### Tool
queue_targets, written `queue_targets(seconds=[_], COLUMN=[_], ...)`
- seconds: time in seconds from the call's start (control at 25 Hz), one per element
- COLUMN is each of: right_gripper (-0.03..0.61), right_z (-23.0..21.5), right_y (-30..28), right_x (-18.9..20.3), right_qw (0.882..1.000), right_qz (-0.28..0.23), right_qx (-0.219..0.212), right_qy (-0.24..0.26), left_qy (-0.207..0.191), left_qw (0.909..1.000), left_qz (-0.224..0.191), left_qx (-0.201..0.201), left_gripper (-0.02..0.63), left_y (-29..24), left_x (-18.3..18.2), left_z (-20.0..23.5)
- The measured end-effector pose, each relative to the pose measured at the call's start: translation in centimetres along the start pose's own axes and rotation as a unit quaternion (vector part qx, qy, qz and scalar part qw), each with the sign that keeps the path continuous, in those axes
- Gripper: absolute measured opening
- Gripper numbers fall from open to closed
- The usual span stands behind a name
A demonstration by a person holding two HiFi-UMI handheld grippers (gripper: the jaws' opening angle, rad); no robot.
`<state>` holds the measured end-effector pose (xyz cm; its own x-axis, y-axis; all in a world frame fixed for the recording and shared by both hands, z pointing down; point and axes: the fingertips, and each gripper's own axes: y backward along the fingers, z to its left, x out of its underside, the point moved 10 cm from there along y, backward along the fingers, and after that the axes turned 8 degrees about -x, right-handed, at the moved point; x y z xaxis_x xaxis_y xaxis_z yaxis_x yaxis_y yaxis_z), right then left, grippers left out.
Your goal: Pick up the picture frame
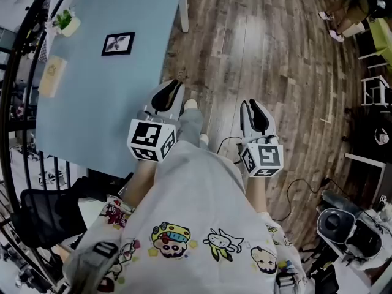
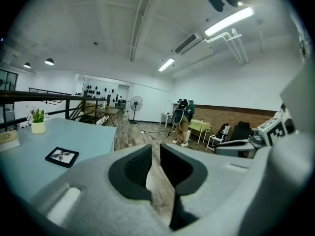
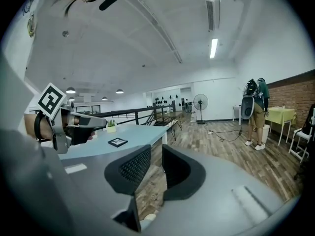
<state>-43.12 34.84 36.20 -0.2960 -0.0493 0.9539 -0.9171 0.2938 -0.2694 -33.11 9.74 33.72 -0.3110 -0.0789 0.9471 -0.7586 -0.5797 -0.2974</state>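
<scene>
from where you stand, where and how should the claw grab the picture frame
Probably the near edge of the frame, coming in low from your side with the left claw: it lies flat on the table, so only its thin rim offers a pinch.

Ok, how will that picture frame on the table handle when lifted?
The picture frame looks thin and rigid, so probably light and unlikely to flex. It lies flat on the smooth table, so it may slide when nudged, and its low edge could be hard to grip. Whether the front is glass I can't tell; treat it as fragile.
</scene>
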Motion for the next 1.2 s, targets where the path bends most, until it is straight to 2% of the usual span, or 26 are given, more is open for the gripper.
queue_targets(seconds=[0.24,0.44,0.92,1.2], right_gripper=[0.077,0.080,0.089,0.105], right_z=[-2.1,-5.4,-11.2,-12.0], right_y=[-1.7,-5.4,-17.0,-23.5], right_x=[-0.2,-1.4,-6.2,-8.4], right_qw=[1.000,1.000,0.999,0.999], right_qz=[0.006,0.003,-0.002,0.002], right_qx=[0.002,0.007,-0.012,-0.028], right_qy=[-0.011,-0.018,-0.030,-0.024], left_qy=[0.004,0.002,0.001,0.016], left_qw=[1.0000,1.0000,0.9999,0.9994], left_qz=[0.003,0.005,-0.004,-0.006], left_qx=[0.006,0.004,-0.015,-0.030], left_gripper=[0.054,0.061,0.081,0.098], left_y=[-3.4,-8.1,-18.4,-22.2], left_x=[-0.3,-1.7,-7.1,-8.6], left_z=[0.3,1.6,7.6,12.3])
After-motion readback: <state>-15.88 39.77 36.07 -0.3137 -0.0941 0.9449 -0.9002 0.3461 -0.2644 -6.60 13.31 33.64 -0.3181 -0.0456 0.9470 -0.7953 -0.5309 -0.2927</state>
